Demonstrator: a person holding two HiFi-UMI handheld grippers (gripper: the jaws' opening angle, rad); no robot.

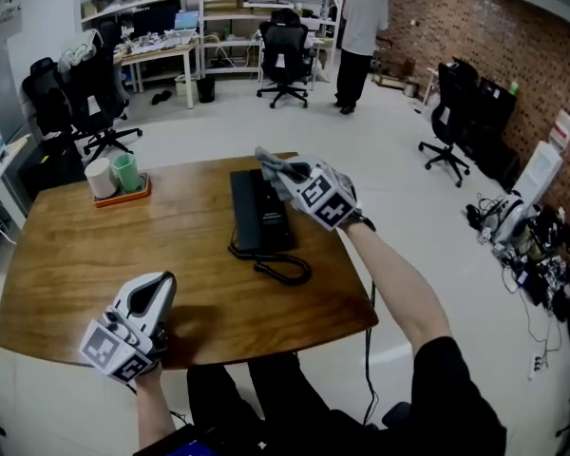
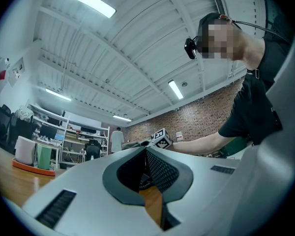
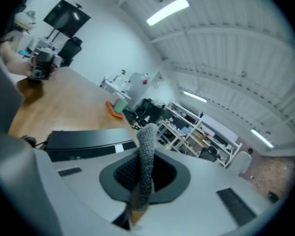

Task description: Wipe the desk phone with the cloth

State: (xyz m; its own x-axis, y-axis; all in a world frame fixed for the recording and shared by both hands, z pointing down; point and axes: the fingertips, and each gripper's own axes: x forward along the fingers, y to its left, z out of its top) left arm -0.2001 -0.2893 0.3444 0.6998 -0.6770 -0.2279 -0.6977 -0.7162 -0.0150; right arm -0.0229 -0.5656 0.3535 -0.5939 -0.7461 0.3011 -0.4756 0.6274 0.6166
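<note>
A black desk phone (image 1: 257,213) lies in the middle of the wooden table (image 1: 66,264), its coiled cord (image 1: 281,270) looped at its near end. My right gripper (image 1: 285,181) hovers over the phone's far right corner, shut on a grey cloth (image 1: 270,162) that sticks out past its tips. In the right gripper view the cloth (image 3: 147,149) stands up between the jaws, with the phone (image 3: 88,140) just below and left. My left gripper (image 1: 155,295) rests near the table's front left edge, away from the phone. It is shut with nothing in it (image 2: 146,152).
An orange tray (image 1: 133,197) with a white cup (image 1: 101,179) and a green cup (image 1: 126,171) sits at the table's far left. Office chairs (image 1: 285,50), desks and shelves stand behind. A person (image 1: 361,31) stands at the back. Cables clutter the floor (image 1: 522,245) at right.
</note>
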